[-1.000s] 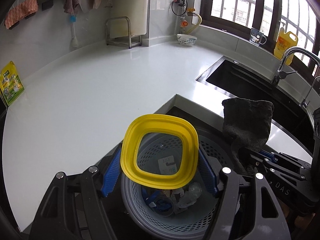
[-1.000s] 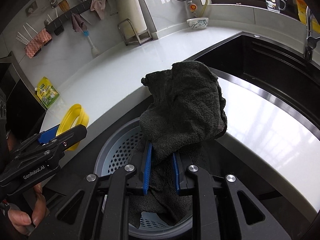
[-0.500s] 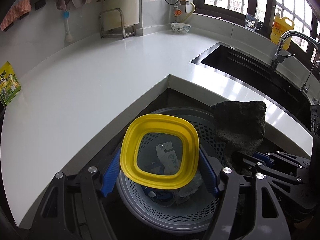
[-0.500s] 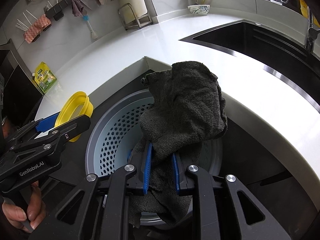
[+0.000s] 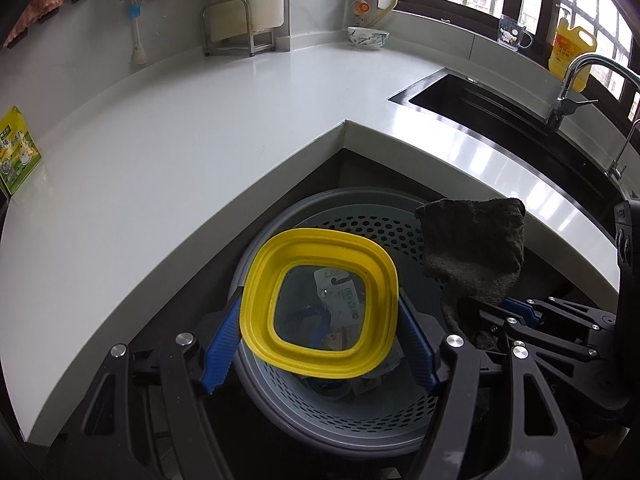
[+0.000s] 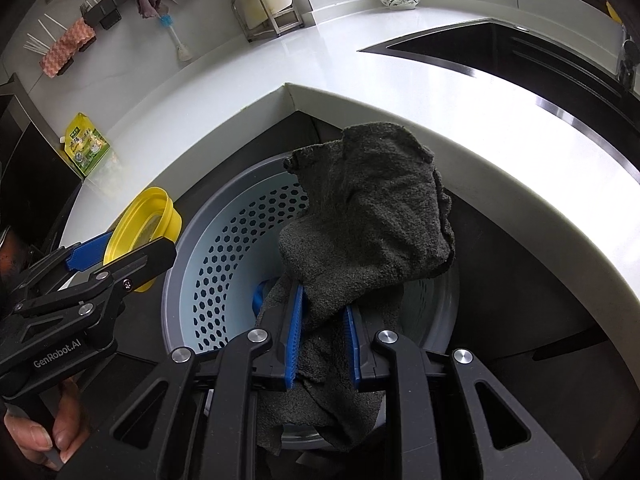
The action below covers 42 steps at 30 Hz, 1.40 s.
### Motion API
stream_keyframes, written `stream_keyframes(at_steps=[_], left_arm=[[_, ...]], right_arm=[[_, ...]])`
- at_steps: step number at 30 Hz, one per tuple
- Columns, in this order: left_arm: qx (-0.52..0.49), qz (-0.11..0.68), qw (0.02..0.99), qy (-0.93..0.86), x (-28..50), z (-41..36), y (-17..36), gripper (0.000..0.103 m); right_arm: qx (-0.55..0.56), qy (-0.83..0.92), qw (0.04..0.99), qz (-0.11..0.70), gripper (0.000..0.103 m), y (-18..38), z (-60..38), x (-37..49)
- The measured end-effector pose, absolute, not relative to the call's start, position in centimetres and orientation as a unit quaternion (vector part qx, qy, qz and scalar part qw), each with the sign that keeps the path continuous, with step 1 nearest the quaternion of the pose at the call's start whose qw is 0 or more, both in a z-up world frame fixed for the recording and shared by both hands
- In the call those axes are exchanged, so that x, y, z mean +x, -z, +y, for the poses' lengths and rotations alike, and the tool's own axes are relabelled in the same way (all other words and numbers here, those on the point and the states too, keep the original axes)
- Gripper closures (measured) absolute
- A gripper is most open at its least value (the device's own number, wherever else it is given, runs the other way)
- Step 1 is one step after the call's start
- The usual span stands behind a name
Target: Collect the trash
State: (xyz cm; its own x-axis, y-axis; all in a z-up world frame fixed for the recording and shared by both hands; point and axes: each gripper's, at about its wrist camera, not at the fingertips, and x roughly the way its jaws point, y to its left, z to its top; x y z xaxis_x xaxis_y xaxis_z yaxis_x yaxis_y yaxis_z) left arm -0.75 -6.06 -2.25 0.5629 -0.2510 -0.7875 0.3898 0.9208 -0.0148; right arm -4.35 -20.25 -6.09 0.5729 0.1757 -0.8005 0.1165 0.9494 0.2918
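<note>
Two grippers are positioned over a grey perforated bin point(image 5: 344, 412) that sits below the inner corner of the white countertop point(image 5: 168, 152).

At far left on the countertop, a green and yellow packet point(image 5: 16, 152) leans at the wall. Dish cloths point(image 6: 66, 46) hang from a wall rail, and a metal rack point(image 5: 232, 26) stands further along at the backsplash.

The left gripper point(image 5: 318, 338) has its blue pads set against the two outer sides of a yellow collapsible container point(image 5: 320, 304), gripping it and holding it tilted above the bin opening. The container has a clear base; through it, a white label and mixed scraps point(image 5: 336, 308) show, and whether they lie in the container or in the bin below cannot be determined.

A patterned bowl point(image 5: 368, 38) rests near the window corner.

The right gripper point(image 6: 320, 342) is clamped on a dark grey cloth point(image 6: 368, 216). The cloth rises above the pads in a bunched fold and hangs below them, over the right part of the bin.

To the right, a black sink point(image 5: 512, 120) is recessed in the countertop, with a chrome tap point(image 5: 576, 80) and a yellow bottle point(image 5: 572, 52) behind it.
</note>
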Motion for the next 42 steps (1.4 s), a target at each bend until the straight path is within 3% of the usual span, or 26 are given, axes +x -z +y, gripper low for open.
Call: stream_keyframes(at_steps=[9,11,13,14,42], left_arm=[[0.075,0.438,0.878,0.177,-0.3,-5.9,2.5,0.031],[0.076,0.437,0.879,0.175,-0.3,-5.9,2.4,0.028],[0.074,0.436,0.881,0.172,-0.4,-5.8,2.3,0.024],[0.074,0.434,0.881,0.17,-0.4,-5.8,2.2,0.023],[0.071,0.425,0.89,0.153,-0.9,-4.7,1.2,0.013]], right_arm=[[0.152,-0.017,0.867,0.474,0.082,6.7,-20.1,-3.5],[0.15,-0.014,0.868,0.473,0.077,6.6,-20.1,-3.4],[0.15,-0.012,0.87,0.469,0.054,6.5,-20.1,-3.4],[0.148,-0.01,0.873,0.465,0.051,6.3,-20.2,-3.5],[0.149,0.005,0.883,0.446,0.045,5.1,-20.8,-5.1]])
